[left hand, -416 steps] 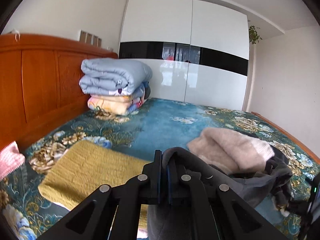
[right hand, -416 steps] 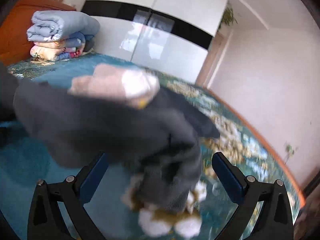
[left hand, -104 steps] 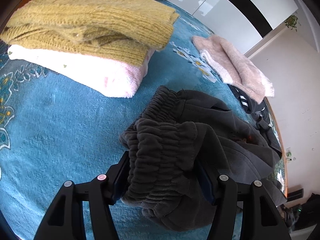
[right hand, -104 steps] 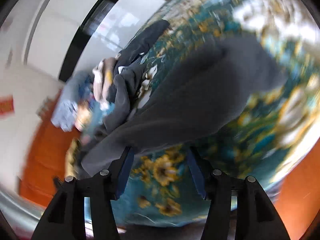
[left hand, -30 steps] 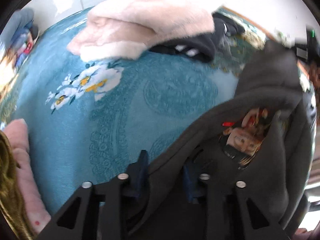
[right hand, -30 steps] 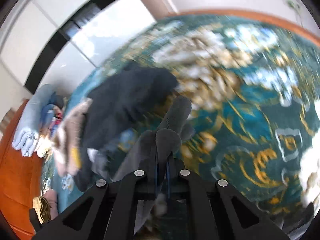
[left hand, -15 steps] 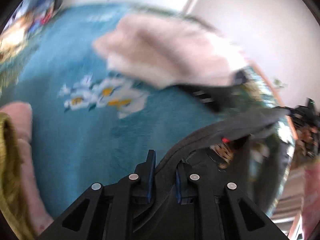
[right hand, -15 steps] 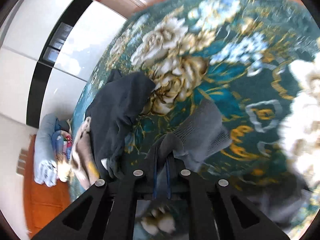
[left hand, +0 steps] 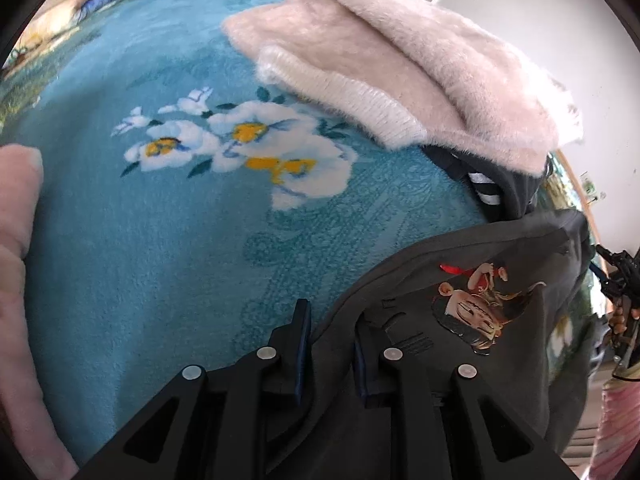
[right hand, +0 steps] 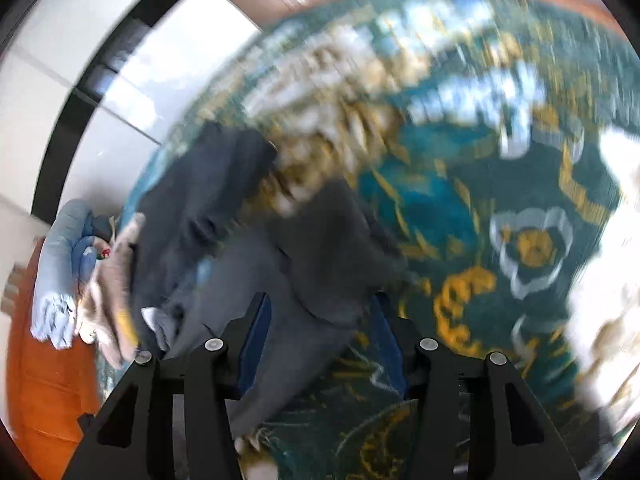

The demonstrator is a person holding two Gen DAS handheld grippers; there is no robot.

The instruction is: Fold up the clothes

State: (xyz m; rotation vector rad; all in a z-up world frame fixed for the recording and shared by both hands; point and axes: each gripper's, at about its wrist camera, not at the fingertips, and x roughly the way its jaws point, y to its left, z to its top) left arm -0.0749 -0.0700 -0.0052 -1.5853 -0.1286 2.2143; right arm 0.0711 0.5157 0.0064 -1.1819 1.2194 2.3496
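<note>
The dark grey sweatshirt (left hand: 460,360), cartoon print up, is being laid flat on the teal floral bedspread (left hand: 160,240), beside a pink fleece (left hand: 420,60). The left gripper (left hand: 328,344) pinches its edge, jaws opening; the right gripper (right hand: 320,332) spreads, letting go. Next: smooth it and fold. White wardrobe (right hand: 120,60) behind.

Motion-blurred floral bedspread (right hand: 500,184); dark grey garment (left hand: 460,380) cut off at bottom edge

Fleece (left hand: 408,52) lies on striped garment (left hand: 500,188) (behind sweatshirt (left hand: 460,320)), all on blanket (left hand: 160,240).
</note>
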